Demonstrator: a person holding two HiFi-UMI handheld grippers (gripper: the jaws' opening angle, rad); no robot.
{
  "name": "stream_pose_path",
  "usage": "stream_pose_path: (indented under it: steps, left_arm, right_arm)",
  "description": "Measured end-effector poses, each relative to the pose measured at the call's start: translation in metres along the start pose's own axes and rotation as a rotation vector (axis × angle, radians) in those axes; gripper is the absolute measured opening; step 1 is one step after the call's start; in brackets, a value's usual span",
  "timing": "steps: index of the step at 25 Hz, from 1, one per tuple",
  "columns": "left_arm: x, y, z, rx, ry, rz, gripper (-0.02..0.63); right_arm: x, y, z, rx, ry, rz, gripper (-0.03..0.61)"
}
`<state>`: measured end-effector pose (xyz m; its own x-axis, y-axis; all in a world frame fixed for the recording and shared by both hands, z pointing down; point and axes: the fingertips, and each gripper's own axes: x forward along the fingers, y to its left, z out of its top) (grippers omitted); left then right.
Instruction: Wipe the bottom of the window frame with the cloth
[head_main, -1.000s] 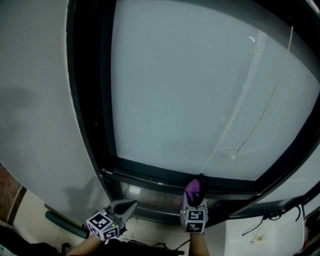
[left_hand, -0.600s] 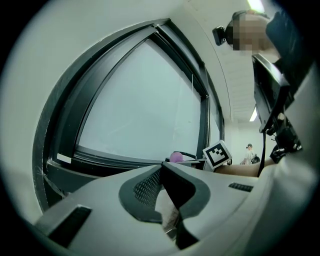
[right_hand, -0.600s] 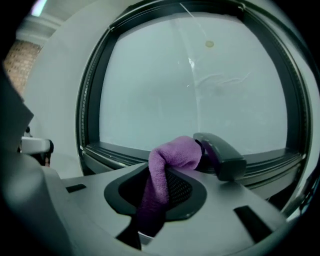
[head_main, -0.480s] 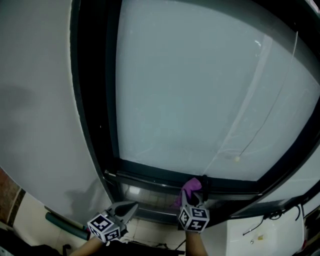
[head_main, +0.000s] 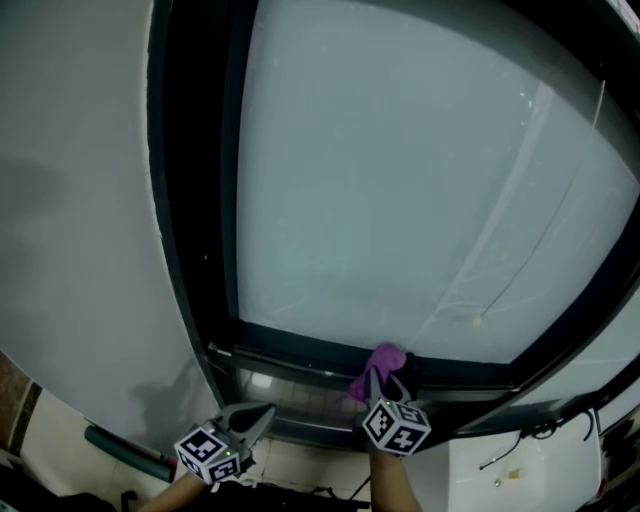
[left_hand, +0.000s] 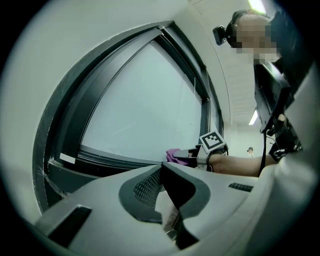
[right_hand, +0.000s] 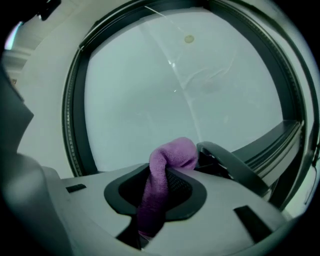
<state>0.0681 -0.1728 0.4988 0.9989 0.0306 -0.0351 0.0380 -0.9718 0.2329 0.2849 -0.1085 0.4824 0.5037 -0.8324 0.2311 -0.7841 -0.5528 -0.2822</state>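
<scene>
A purple cloth (head_main: 380, 362) presses against the dark bottom rail of the window frame (head_main: 300, 350), right of its middle. My right gripper (head_main: 385, 385) is shut on the cloth. In the right gripper view the cloth (right_hand: 160, 185) runs up between the jaws and folds over their tips, with the frosted pane behind it. My left gripper (head_main: 256, 415) hangs lower and to the left, below the rail, shut with nothing in it. From the left gripper view the left gripper (left_hand: 162, 166) points along the rail toward the cloth (left_hand: 173, 155).
A white wall (head_main: 80, 220) flanks the window on the left. A blind cord with a bead (head_main: 476, 321) hangs over the pane at the right. A dark pipe (head_main: 120, 445) lies low at left. A white surface with cables (head_main: 520, 465) is at the lower right.
My right gripper has tilted, and the cloth end has slid a little left and up along the bottom rail. The left gripper has stayed where it was.
</scene>
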Motion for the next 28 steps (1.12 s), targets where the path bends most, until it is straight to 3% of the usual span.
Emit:
stream_pose_path:
  steps: [8,10,16,28]
  left_arm:
    - [0.0,0.008,0.006,-0.012,-0.028,0.013,0.005]
    - [-0.001,0.009,0.007,-0.014,-0.032,0.016,0.005]
    - [-0.006,0.012,0.005,-0.012,-0.034,0.041,0.005]
    - [-0.015,0.012,0.005,-0.005,-0.049,0.094,0.005]
  right_arm:
    - [0.019,-0.011,0.016,0.415,0.017,0.032,0.087]
    - [0.021,-0.013,0.009,0.47,0.039,0.043,0.087]
    - [0.023,-0.009,-0.003,0.347,0.094,0.048,0.088]
    - [0.037,0.015,-0.017,0.257,0.216,0.154,0.088]
